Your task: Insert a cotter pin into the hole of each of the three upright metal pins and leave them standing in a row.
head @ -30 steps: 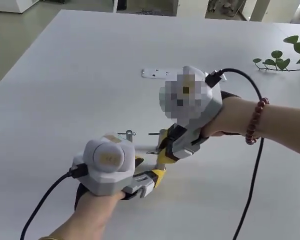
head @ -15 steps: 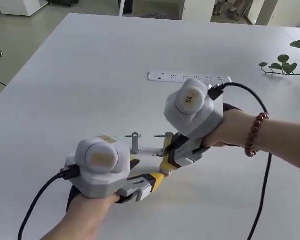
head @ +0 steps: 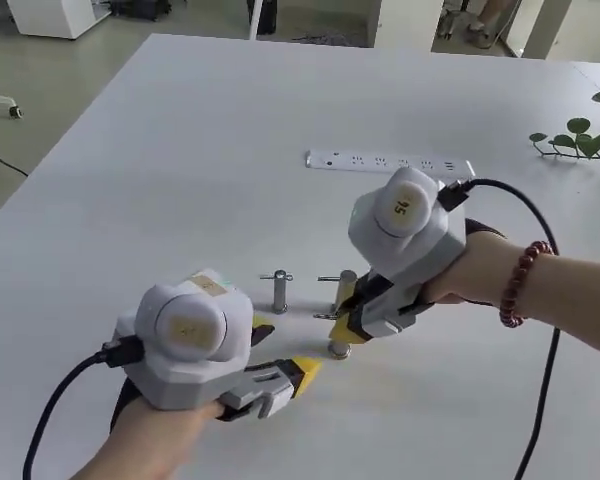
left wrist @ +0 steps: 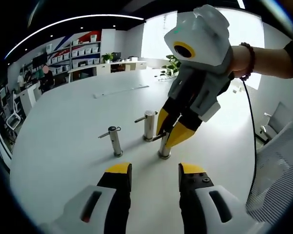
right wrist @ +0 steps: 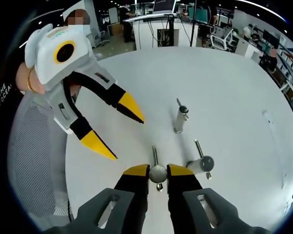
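Note:
Three upright metal pins stand on the white table (head: 180,150). The far left pin (head: 280,291) and the far right pin (head: 347,288) each carry a cotter pin crosswise. My right gripper (head: 342,328) comes down on the near pin (head: 338,349). In the right gripper view its jaws (right wrist: 157,171) are shut around that pin's round head, with a thin cotter pin (right wrist: 155,155) running through it. My left gripper (head: 283,346) hovers open just left of the near pin. Between its spread jaws (left wrist: 155,169) lie all three pins and the right gripper's yellow tips (left wrist: 173,130).
A white power strip (head: 390,161) lies farther back on the table. A green plant sprig (head: 578,138) rests at the right edge. Black cables trail from both grippers. A sleeve-free forearm with a bead bracelet (head: 513,285) reaches in from the right.
My left gripper has drawn back to the left, away from the near pin. The right gripper stays on that pin. The head camera has shifted, so the whole scene sits lower.

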Demonstrator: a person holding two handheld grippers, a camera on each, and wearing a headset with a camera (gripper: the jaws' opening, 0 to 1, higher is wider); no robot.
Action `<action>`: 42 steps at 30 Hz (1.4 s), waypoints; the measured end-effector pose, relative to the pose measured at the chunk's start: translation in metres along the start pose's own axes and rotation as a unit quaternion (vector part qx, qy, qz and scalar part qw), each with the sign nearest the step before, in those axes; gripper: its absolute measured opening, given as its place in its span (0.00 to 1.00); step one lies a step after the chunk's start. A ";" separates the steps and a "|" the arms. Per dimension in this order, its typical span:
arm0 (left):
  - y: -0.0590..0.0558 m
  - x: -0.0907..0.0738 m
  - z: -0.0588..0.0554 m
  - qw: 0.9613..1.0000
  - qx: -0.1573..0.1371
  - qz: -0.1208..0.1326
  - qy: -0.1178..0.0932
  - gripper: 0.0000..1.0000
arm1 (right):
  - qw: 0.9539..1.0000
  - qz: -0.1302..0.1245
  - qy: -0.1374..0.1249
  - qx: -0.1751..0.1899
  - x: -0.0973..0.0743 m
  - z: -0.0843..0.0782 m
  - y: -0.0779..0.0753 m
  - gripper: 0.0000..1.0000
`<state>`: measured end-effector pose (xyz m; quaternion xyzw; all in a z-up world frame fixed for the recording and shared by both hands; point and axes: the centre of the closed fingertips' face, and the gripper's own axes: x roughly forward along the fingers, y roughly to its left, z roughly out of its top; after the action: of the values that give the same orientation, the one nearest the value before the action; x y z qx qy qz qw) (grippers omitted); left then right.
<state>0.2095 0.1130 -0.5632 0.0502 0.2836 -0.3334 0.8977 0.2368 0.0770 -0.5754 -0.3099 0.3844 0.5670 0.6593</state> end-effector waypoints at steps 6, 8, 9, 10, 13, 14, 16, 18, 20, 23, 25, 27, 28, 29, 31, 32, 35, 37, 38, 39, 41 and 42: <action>-0.002 -0.005 0.003 1.000 -0.001 0.000 -0.005 0.37 | 1.000 0.007 0.000 -0.019 -0.001 -0.001 0.001 0.08; -0.001 -0.006 0.002 1.000 0.001 0.003 -0.003 0.37 | 1.000 0.008 0.003 -0.019 -0.001 -0.001 0.001 0.08; 0.000 -0.006 0.002 1.000 0.002 0.004 -0.003 0.37 | 1.000 0.009 0.004 -0.023 -0.001 -0.002 0.001 0.08; 0.000 -0.007 0.002 1.000 0.001 0.004 -0.003 0.37 | 1.000 0.009 0.005 -0.024 -0.001 -0.002 0.001 0.08; 0.001 -0.010 0.004 1.000 -0.001 0.006 -0.009 0.37 | 1.000 0.011 0.004 -0.026 -0.003 -0.003 0.001 0.08; 0.002 -0.010 0.005 1.000 -0.002 0.006 -0.010 0.37 | 1.000 0.011 0.003 -0.027 -0.004 -0.004 0.001 0.08; 0.002 -0.010 0.005 1.000 -0.001 0.006 -0.012 0.37 | 0.999 0.012 0.001 -0.030 -0.006 -0.005 0.001 0.08; 0.004 -0.011 0.004 1.000 0.005 0.008 -0.008 0.37 | 0.999 0.013 0.000 -0.035 -0.009 -0.007 0.001 0.08; 0.006 -0.012 0.005 1.000 0.007 0.010 -0.009 0.37 | 0.999 0.016 0.000 -0.039 -0.012 -0.009 0.001 0.08; 0.009 -0.014 0.008 1.000 0.005 0.014 -0.013 0.37 | 0.999 0.018 0.002 -0.045 -0.016 -0.014 0.001 0.08; 0.010 -0.015 0.008 1.000 0.007 0.015 -0.012 0.37 | 0.999 0.018 0.003 -0.045 -0.019 -0.018 0.000 0.08; 0.011 -0.017 0.007 1.000 0.014 0.017 -0.008 0.36 | 0.999 0.017 0.003 -0.047 -0.021 -0.021 -0.001 0.08; 0.011 -0.017 0.008 1.000 0.017 0.018 -0.008 0.36 | 0.999 0.016 0.003 -0.049 -0.023 -0.022 -0.002 0.08; 0.012 -0.018 0.008 1.000 0.017 0.018 -0.008 0.36 | 0.999 0.016 0.004 -0.050 -0.023 -0.023 -0.002 0.08; 0.012 -0.020 0.007 1.000 0.019 0.017 -0.008 0.36 | 0.998 0.013 0.005 -0.054 -0.026 -0.026 -0.003 0.08; 0.013 -0.020 0.007 1.000 0.018 0.017 -0.008 0.37 | 0.998 0.012 0.005 -0.054 -0.028 -0.028 -0.005 0.08; 0.014 -0.022 0.009 1.000 0.017 0.019 -0.016 0.37 | 0.998 0.008 0.005 -0.059 -0.032 -0.034 -0.009 0.08; 0.014 -0.024 0.011 0.999 0.011 0.018 -0.025 0.37 | 0.998 0.007 0.006 -0.062 -0.034 -0.036 -0.012 0.08; 0.014 -0.024 0.012 0.999 0.010 0.018 -0.028 0.37 | 0.998 0.006 0.006 -0.062 -0.034 -0.037 -0.013 0.08; 0.014 -0.025 0.012 0.999 0.010 0.018 -0.029 0.37 | 0.998 0.004 0.008 -0.063 -0.035 -0.039 -0.015 0.08; 0.014 -0.025 0.012 0.999 0.010 0.019 -0.029 0.37 | 0.998 0.002 0.010 -0.066 -0.035 -0.041 -0.019 0.08; 0.015 -0.026 0.012 0.999 0.009 0.020 -0.030 0.37 | 0.998 -0.003 0.010 -0.065 -0.036 -0.043 -0.023 0.08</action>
<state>0.2086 0.1362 -0.5412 0.0539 0.2527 -0.3195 0.9117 0.2506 0.0189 -0.5668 -0.3591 0.3526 0.5853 0.6358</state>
